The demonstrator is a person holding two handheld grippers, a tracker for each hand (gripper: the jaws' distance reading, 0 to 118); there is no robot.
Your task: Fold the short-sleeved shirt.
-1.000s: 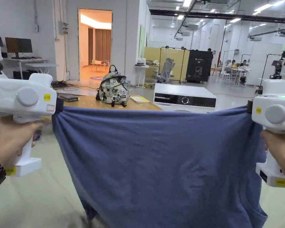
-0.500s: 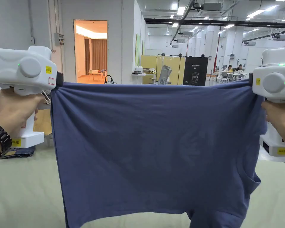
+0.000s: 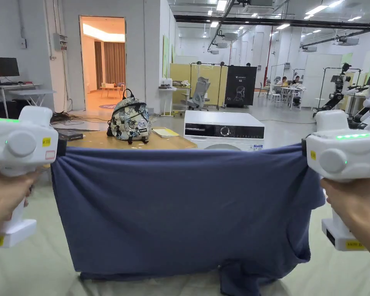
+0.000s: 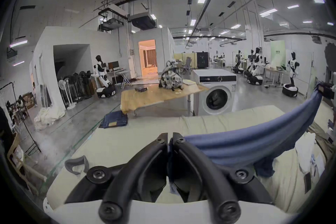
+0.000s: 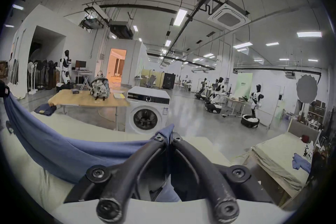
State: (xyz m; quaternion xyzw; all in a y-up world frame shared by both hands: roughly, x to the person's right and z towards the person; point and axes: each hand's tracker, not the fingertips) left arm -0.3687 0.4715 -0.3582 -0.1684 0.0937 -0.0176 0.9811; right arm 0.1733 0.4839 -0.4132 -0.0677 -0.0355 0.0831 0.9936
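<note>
Blue short-sleeved shirt (image 3: 184,208) hangs stretched across mid-frame in head view, its low edge bunched on the pale bed (image 3: 37,266) at the bottom. Left gripper (image 4: 169,138) at left edge and right gripper (image 5: 168,138) at right edge are held level, fists wrapped round the handles; both jaws clenched on the shirt's top corners. Yellow stickers on the grippers, writing too small to read. Backpack (image 3: 129,120) sits on the wooden desk (image 3: 169,142) upper centre-left, beside a washing machine (image 3: 223,130).

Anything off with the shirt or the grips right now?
Grips look fine: left gripper and right gripper are each shut on the shirt, stretched between them. One oddity: the hanging bottom edge is uneven, with cloth bunched lower on the right and touching the pale green surface.
</note>
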